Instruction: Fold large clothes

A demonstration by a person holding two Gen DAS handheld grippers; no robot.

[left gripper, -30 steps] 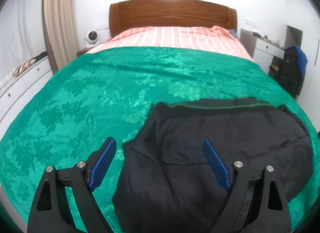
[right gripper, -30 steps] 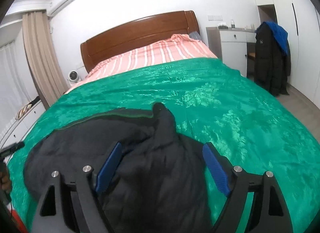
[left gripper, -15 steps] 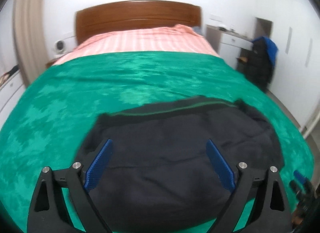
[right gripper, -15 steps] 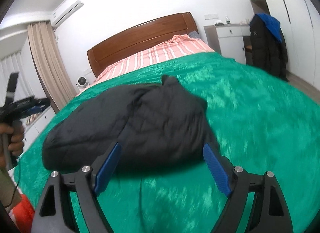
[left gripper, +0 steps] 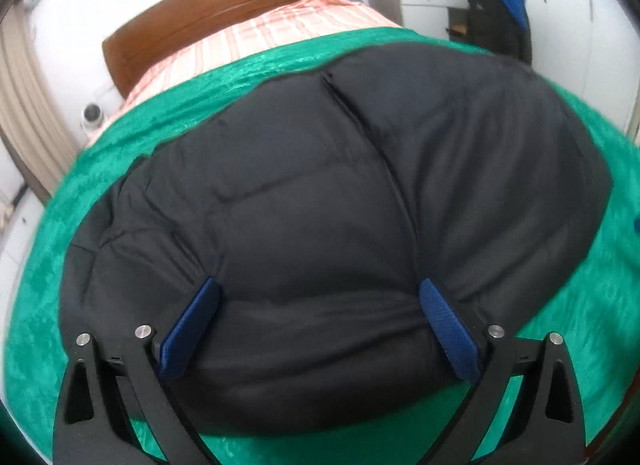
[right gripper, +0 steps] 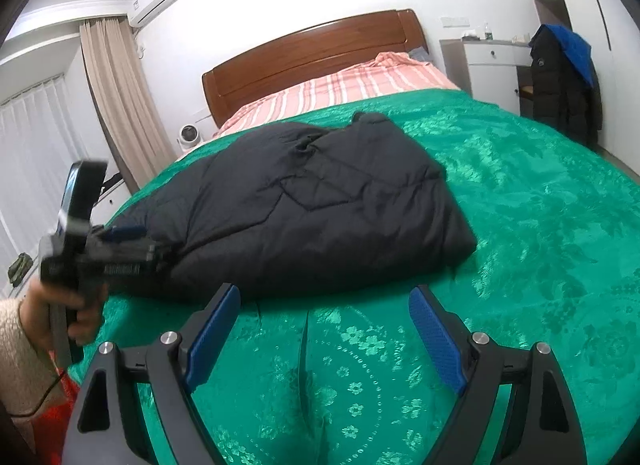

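Observation:
A black puffer jacket (left gripper: 340, 201) lies folded in a thick bundle on the green bedspread (left gripper: 80, 193); it also shows in the right wrist view (right gripper: 312, 201). My left gripper (left gripper: 320, 301) is open, its blue fingers just above the bundle's near edge. In the right wrist view the left gripper (right gripper: 132, 241) is pushed against the bundle's left end. My right gripper (right gripper: 324, 305) is open and empty over bare bedspread (right gripper: 540, 225), just short of the bundle's near edge.
The wooden headboard (right gripper: 312, 53) and striped pink sheet (right gripper: 344, 85) are at the far end. A white dresser (right gripper: 492, 65) and a hanging dark coat (right gripper: 560, 81) stand right of the bed. Curtains (right gripper: 116, 101) and a small fan (right gripper: 186, 133) are on the left.
My left gripper has moved close in to the jacket, which now fills its view. My right gripper has pulled back towards the foot of the bed, away from the bundle.

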